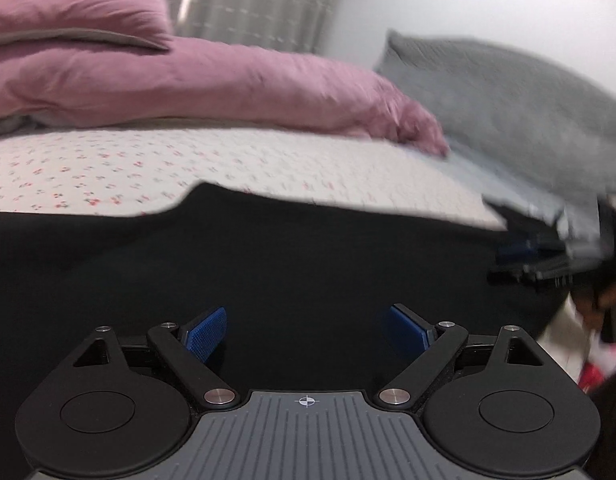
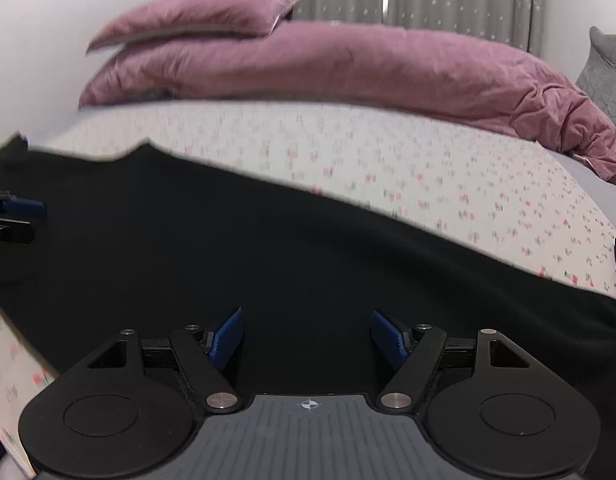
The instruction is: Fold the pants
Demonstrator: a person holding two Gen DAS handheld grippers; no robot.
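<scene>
Bed under black pants

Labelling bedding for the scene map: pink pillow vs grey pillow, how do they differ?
The pink pillow lies flat on top of the pink duvet; the grey pillow rests on the bed beside the duvet's end. The pink one looks smooth and plain; the grey one looks textured, though blurred. Both sit at the far side of the bed, beyond the black pants.
</scene>
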